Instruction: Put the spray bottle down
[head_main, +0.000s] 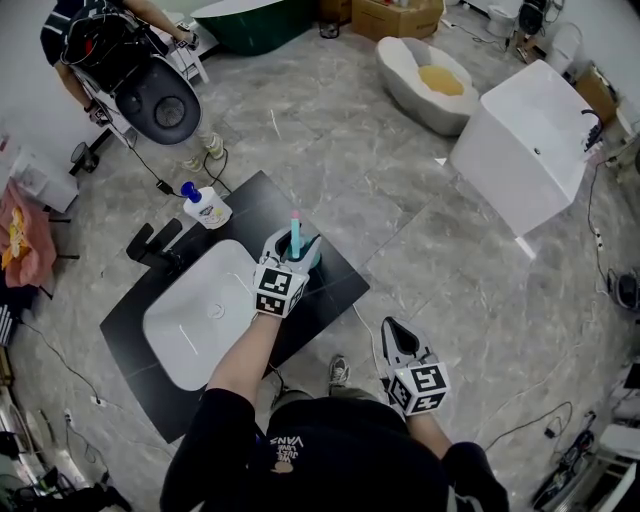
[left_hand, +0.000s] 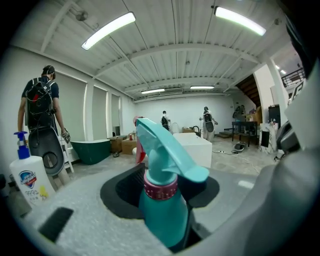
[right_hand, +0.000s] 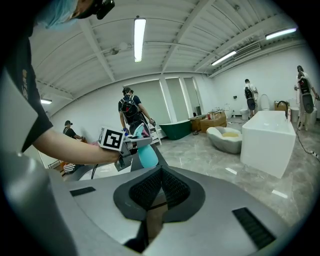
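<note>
A teal spray bottle (head_main: 299, 250) with a pink collar stands upright between the jaws of my left gripper (head_main: 298, 254), which is shut on its body. It is over the black countertop (head_main: 335, 280), just right of the white basin (head_main: 195, 315); whether its base touches the top is hidden. In the left gripper view the spray bottle (left_hand: 162, 205) fills the gap of the left gripper (left_hand: 167, 220), trigger head pointing right. My right gripper (head_main: 392, 330) hangs off the counter's near right side, shut and holding nothing. In the right gripper view, beyond the right gripper (right_hand: 159, 176), the spray bottle (right_hand: 148, 156) shows ahead.
A white soap bottle (head_main: 207, 207) with a blue pump and a black faucet (head_main: 155, 243) sit at the counter's far left. A white box tub (head_main: 530, 140) and an oval tub (head_main: 430, 75) stand beyond. A person (head_main: 100, 45) with a backpack works at the top left.
</note>
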